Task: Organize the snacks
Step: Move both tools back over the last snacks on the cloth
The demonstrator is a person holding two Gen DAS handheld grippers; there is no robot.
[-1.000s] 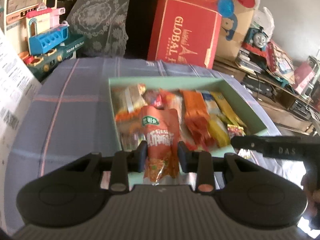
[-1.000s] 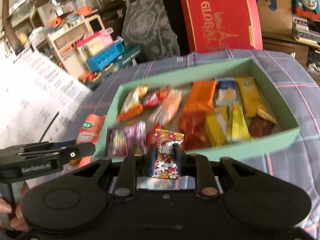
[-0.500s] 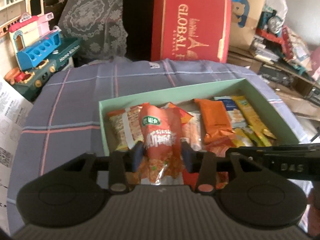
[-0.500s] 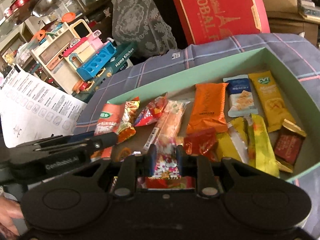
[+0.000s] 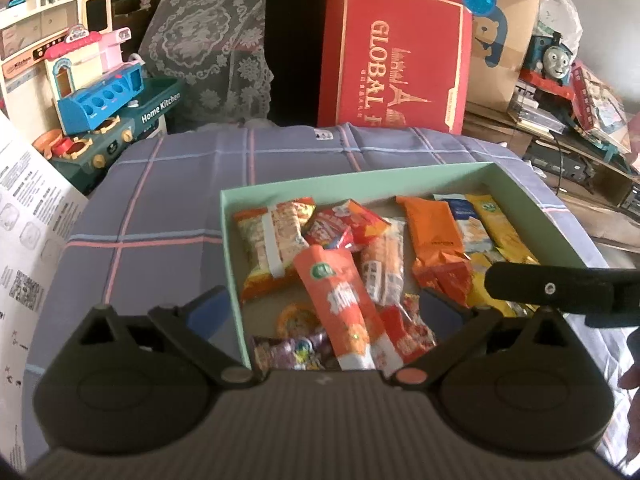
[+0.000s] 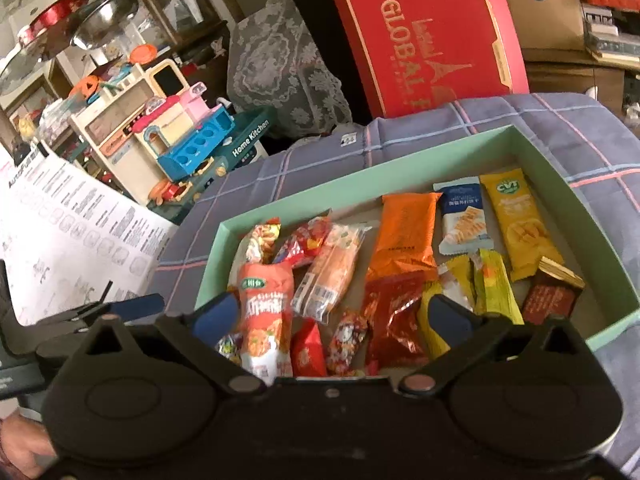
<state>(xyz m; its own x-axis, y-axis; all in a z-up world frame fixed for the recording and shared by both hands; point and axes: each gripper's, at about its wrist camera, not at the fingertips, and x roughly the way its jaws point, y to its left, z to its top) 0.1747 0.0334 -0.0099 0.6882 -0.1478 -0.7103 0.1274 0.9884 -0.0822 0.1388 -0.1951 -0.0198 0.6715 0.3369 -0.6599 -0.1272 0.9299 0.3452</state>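
A pale green box [image 5: 352, 178] on the plaid cloth holds several snack packets. My left gripper [image 5: 322, 312] hangs over its near left part, jaws opening wide. The orange-red pouch [image 5: 344, 304] lies slanted on the other snacks between the fingers, touching neither pad. My right gripper [image 6: 330, 316] is over the box's [image 6: 360, 184] near edge, jaws also opening. The small cartoon-print candy packet [image 6: 346, 340] lies loose below it, beside the same pouch [image 6: 264, 308]. Each gripper shows in the other's view: the right one [image 5: 560, 288], the left one [image 6: 120, 308].
Behind the table a red "GLOBAL" gift box [image 5: 396, 60] leans upright beside a lace cushion [image 5: 208, 52]. A toy kitchen [image 5: 100, 92] stands at the back left. A printed sheet [image 5: 24, 240] rises on the left. Shelves of toys and boxes [image 5: 552, 60] fill the right.
Both grippers moved forward over the box and opened from shut. The left one let go of the orange-red pouch and the right one of the candy packet; both now lie in the box.
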